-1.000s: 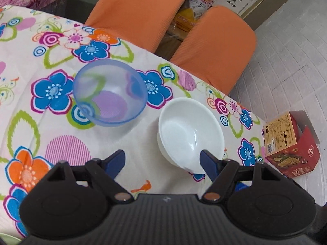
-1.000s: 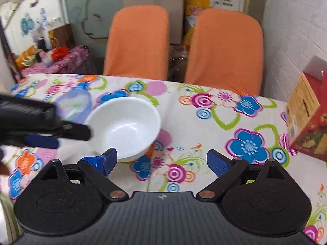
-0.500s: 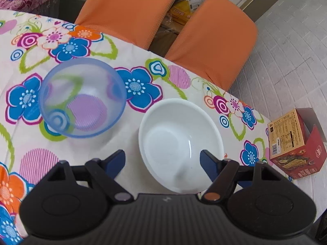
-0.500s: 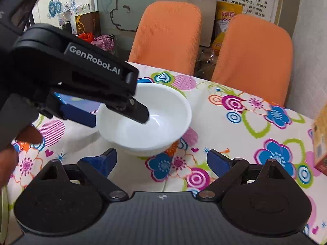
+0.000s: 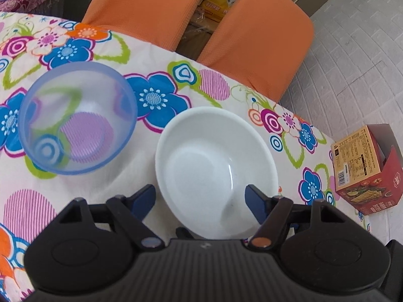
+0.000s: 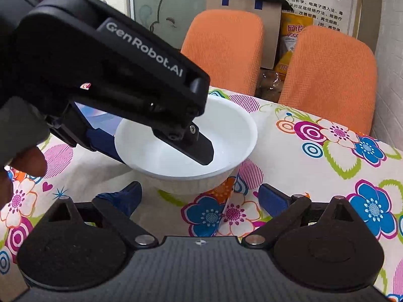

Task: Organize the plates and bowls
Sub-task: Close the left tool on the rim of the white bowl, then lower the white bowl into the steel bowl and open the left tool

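Observation:
A white bowl (image 5: 216, 166) stands upright on the flowered tablecloth (image 5: 83, 196), with a clear blue bowl (image 5: 75, 118) to its left, apart from it. My left gripper (image 5: 200, 198) is open across the white bowl's near wall, one finger outside and the other over the inside. In the right wrist view the white bowl (image 6: 226, 128) shows the left gripper (image 6: 156, 151) with one dark finger (image 6: 201, 151) dipped into it. My right gripper (image 6: 200, 196) is open, empty, just short of the bowl's front. The blue bowl is mostly hidden there.
Two orange chairs (image 5: 254, 32) stand along the far table edge. A red and yellow carton (image 5: 365, 171) sits beyond the table's right edge, by the white brick wall. A person's hand (image 6: 20, 166) holds the left gripper at the left.
My left gripper has moved forward and down until its fingers straddle the white bowl's wall. The right gripper has come closer to the bowl's front. Neither bowl has shifted on the cloth.

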Action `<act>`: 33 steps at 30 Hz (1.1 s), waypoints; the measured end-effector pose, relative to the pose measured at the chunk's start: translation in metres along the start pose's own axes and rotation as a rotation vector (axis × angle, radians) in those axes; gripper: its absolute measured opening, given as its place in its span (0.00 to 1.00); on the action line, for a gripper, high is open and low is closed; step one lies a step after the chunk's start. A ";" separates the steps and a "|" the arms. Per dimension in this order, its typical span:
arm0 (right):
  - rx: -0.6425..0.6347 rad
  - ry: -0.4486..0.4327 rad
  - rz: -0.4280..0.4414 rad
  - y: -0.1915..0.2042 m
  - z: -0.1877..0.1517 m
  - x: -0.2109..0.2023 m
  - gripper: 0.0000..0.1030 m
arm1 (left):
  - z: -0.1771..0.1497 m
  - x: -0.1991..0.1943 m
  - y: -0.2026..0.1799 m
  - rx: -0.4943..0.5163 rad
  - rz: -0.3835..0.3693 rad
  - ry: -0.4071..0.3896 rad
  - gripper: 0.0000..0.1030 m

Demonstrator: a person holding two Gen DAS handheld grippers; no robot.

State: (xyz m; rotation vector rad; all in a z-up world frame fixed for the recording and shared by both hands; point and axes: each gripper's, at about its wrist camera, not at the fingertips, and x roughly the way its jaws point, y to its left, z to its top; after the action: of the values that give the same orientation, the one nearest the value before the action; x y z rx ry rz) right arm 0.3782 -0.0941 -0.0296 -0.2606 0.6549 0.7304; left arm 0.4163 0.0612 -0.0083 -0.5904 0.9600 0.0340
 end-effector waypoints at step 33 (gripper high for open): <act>-0.115 -0.023 -0.081 0.075 -0.044 -0.179 0.69 | -0.138 -0.129 -0.062 0.285 -0.141 0.079 0.36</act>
State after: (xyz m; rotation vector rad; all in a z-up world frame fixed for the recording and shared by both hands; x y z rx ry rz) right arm 0.2060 -0.1550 0.0503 -0.3819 0.5779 0.6937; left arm 0.2535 -0.0288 0.0616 -0.3971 0.9769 -0.2502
